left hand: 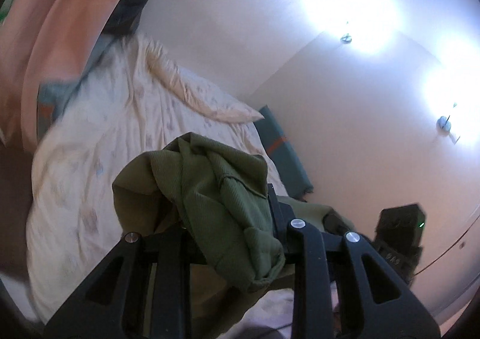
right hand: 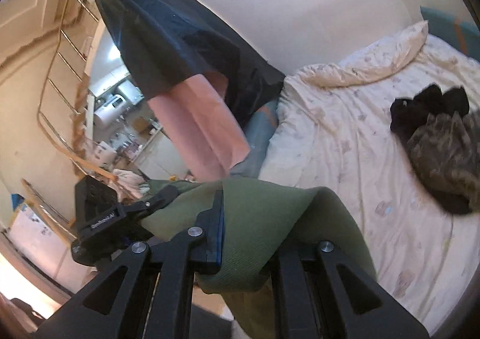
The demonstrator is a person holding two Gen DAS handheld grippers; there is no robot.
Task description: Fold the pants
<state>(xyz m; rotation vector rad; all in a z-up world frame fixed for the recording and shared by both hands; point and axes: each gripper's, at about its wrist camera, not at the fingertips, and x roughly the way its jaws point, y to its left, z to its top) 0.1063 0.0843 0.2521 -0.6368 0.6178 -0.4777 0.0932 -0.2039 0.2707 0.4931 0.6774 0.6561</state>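
Olive green pants are bunched over my left gripper, which is shut on a fold of the cloth; one finger is hidden under it. In the right wrist view the pants stretch as a band from my right gripper, shut on the fabric, across to the left gripper at the left. Both grippers hold the pants up in the air above the bed. The right gripper's body shows at the lower right of the left wrist view. The lower part of the pants hangs out of sight.
A bed with a cream patterned duvet lies below and ahead. A pile of dark and camouflage clothes sits on its right side. Black and pink curtains hang at the bed's far left. A teal headboard meets the wall.
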